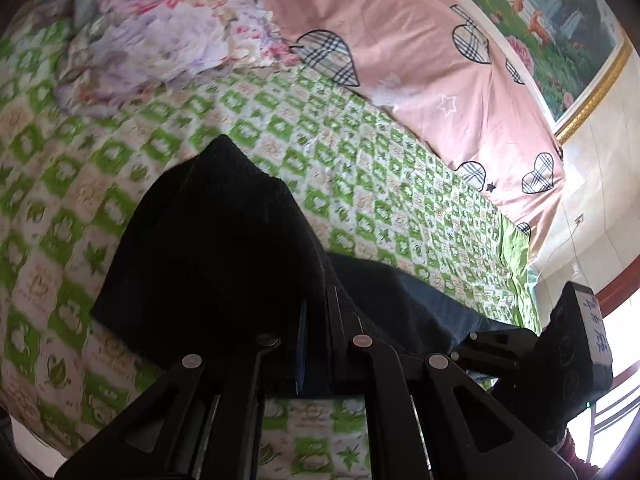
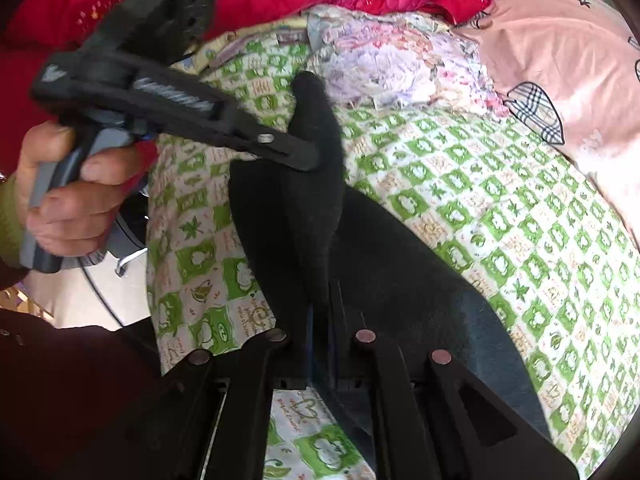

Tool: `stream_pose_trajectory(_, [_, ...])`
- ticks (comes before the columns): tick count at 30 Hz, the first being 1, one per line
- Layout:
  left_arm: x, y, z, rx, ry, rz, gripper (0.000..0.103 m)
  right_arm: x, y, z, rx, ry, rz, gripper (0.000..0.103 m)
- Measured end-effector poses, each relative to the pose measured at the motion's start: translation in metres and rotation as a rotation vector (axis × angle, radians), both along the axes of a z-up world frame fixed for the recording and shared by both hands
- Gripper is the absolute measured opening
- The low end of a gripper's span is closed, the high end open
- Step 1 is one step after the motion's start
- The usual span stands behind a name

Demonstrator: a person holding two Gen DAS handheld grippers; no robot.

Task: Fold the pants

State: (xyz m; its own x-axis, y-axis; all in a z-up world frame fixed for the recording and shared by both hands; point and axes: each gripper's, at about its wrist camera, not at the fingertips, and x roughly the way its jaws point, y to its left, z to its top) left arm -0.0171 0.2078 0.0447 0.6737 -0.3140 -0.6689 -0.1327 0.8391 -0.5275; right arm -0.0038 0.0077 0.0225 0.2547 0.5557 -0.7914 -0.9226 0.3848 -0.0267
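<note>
Now both claws pinch the black pants (image 1: 208,240) on the bed (image 1: 400,184), which has a green and white checked cover. From the left wrist view, the left claw (image 1: 316,320) is pressed together on a fold of the dark cloth. From the right wrist view, the right claw (image 2: 320,320) is pressed together on the cloth too, and the other claw bites the pants just beside it, held by a hand (image 2: 68,192).

I think a fold is being carried over. To do it well, both claws should move together at the same height, so the edge stays straight and no cloth slips out. Then lay it down flat and smooth.

No boxes or baskets show. A flowery blanket (image 1: 160,36) and a pink sheet (image 1: 420,60) lie farther back.
</note>
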Motion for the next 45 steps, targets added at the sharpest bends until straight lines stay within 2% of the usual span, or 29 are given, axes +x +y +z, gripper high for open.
stream_pose_trajectory(7, [-0.022, 0.019, -0.048, -0.074, 0.032, 0.051, 0.006, -0.002, 0.010, -0.024, -0.035, 0.014, -0.059, 0.006])
stream_pose_trajectory(17, [-0.036, 0.039, -0.062, -0.079, 0.029, 0.098, 0.009, -0.008, 0.014, -0.033, -0.028, 0.061, -0.076, 0.014])
stream_pose_trajectory(18, [-0.037, 0.040, -0.062, -0.071, 0.031, 0.104, 0.012, -0.009, 0.015, -0.034, -0.031, 0.065, -0.073, 0.020])
stream_pose_trajectory(19, [-0.039, 0.041, -0.062, -0.058, 0.037, 0.113, 0.020, -0.009, 0.015, -0.033, -0.029, 0.072, -0.071, 0.026])
stream_pose_trajectory(20, [-0.041, 0.042, -0.061, -0.050, 0.043, 0.121, 0.022, -0.010, 0.015, -0.033, -0.022, 0.080, -0.069, 0.038])
stream_pose_trajectory(21, [-0.043, 0.043, -0.061, -0.044, 0.045, 0.127, 0.025, -0.011, 0.015, -0.032, -0.014, 0.085, -0.067, 0.045])
stream_pose_trajectory(23, [-0.050, 0.044, -0.057, -0.020, 0.048, 0.152, 0.030, -0.012, 0.015, -0.029, -0.001, 0.091, -0.065, 0.046])
stream_pose_trajectory(25, [-0.056, 0.045, -0.053, 0.023, 0.065, 0.181, 0.049, -0.011, 0.012, -0.024, 0.022, 0.112, -0.068, 0.046])
stream_pose_trajectory(27, [-0.060, 0.047, -0.051, 0.035, 0.077, 0.209, 0.055, -0.008, 0.008, -0.018, 0.057, 0.134, -0.077, 0.046])
stream_pose_trajectory(30, [-0.064, 0.056, -0.053, -0.003, 0.107, 0.235, 0.060, 0.006, 0.001, -0.009, 0.105, 0.160, -0.116, 0.046])
stream_pose_trajectory(34, [-0.064, 0.066, -0.061, -0.053, 0.142, 0.264, 0.062, 0.038, -0.006, -0.003, 0.135, 0.181, -0.202, 0.046])
stream_pose_trajectory(38, [-0.059, 0.068, -0.066, -0.057, 0.157, 0.271, 0.062, 0.083, -0.008, -0.005, 0.140, 0.242, -0.281, 0.046])
stream_pose_trajectory(42, [-0.056, 0.069, -0.068, -0.054, 0.155, 0.268, 0.062, 0.123, -0.003, -0.012, 0.101, 0.275, -0.324, 0.046])
stream_pose_trajectory(45, [-0.052, 0.071, -0.068, -0.049, 0.148, 0.264, 0.061, 0.145, 0.005, -0.028, 0.018, 0.310, -0.319, 0.046])
